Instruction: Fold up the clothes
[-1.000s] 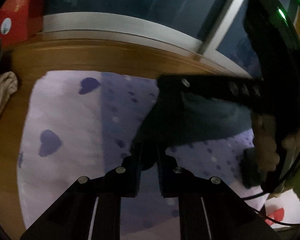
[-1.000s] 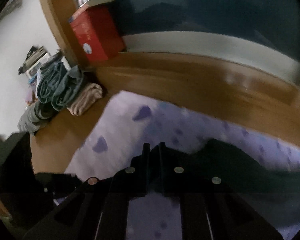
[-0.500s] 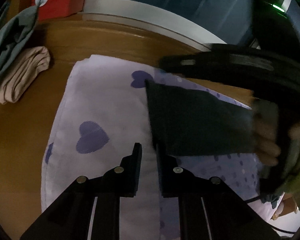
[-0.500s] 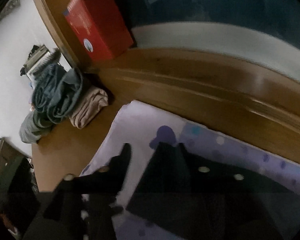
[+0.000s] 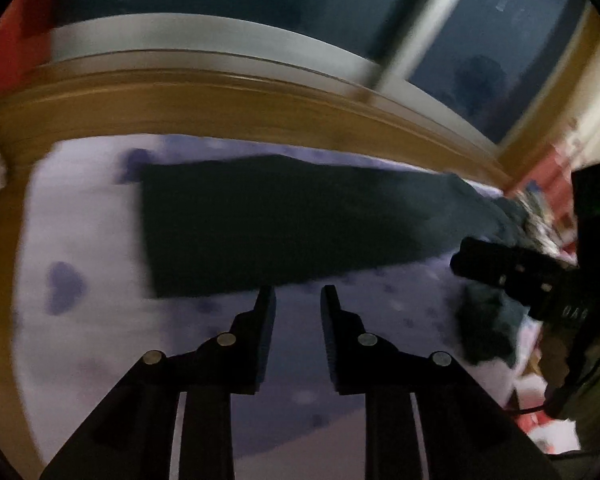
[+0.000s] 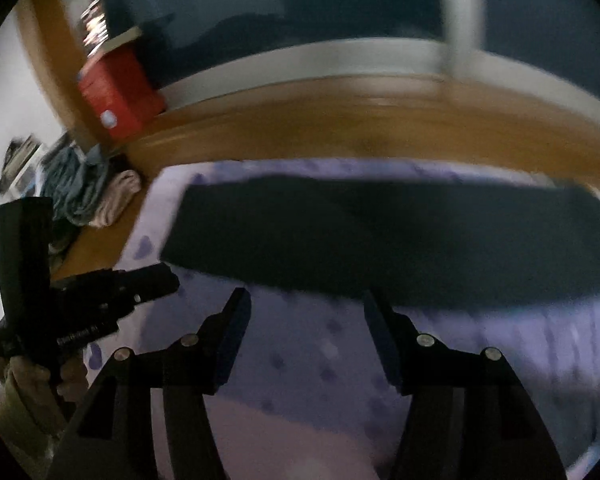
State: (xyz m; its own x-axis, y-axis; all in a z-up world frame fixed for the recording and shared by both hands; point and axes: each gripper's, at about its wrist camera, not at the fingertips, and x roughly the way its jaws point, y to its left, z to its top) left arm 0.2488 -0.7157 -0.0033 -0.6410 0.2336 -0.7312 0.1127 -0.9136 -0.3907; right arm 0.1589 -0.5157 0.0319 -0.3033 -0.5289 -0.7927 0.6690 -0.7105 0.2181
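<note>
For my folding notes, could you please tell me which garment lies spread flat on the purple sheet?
The dark garment, a long flat strip on the sheet. The teal and beige clothes sit bunched on the wooden ledge.

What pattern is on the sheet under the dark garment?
Pale lilac sheet with purple hearts and dots, clearest in the left wrist view.

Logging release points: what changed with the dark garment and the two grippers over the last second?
Both grippers let go: the left gripper and right gripper are opening, nothing between them. The dark garment now lies flat on the lilac sheet. The clothes pile stayed put.
</note>
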